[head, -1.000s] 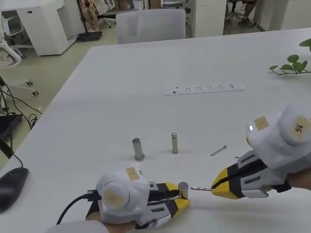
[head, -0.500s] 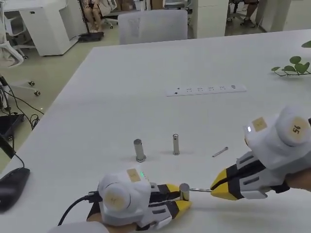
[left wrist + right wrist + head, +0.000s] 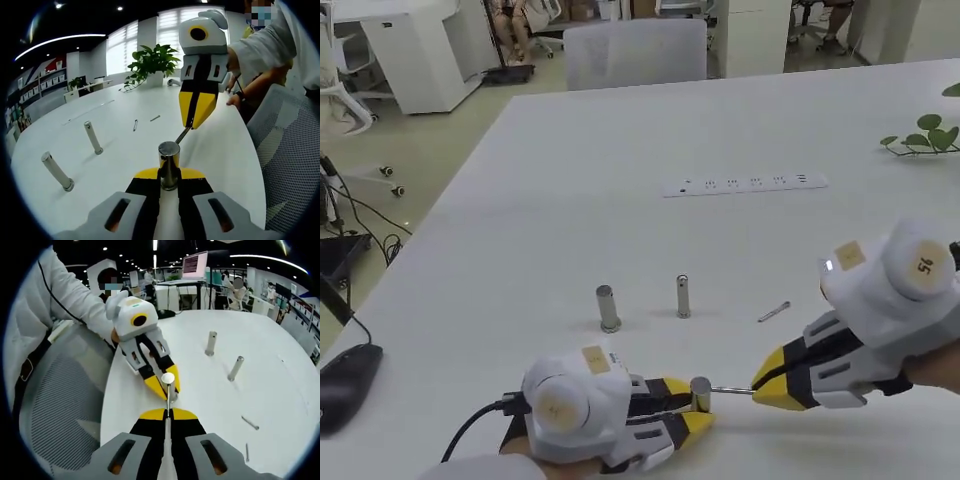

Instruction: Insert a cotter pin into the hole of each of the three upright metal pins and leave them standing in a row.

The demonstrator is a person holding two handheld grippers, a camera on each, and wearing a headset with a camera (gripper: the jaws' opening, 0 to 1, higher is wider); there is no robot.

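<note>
Steel-grey and cylindrical, a short metal pin (image 3: 700, 392) is pinched upright by the left tool (image 3: 698, 408) on the white counter (image 3: 620, 180). A thin silver cotter pin (image 3: 731, 390), clamped in the right tool (image 3: 761, 388), is pointed at that pin's top from its right, tip touching. Beyond the held pin, a second upright metal pin (image 3: 608, 308) and a third upright metal pin (image 3: 682, 297) are stood; a loose cotter pin (image 3: 773, 312) is laid beyond it to the right.

L gripper (image 3: 692, 403): held low, near level, jaws clamped on upright metal pin (image 3: 700, 390) from its left in head view. R gripper (image 3: 767, 386): just right of metal pin, jaws pinched on cotter pin (image 3: 732, 390), aimed at metal pin's top. Grippers face each other, tips apart.
</note>
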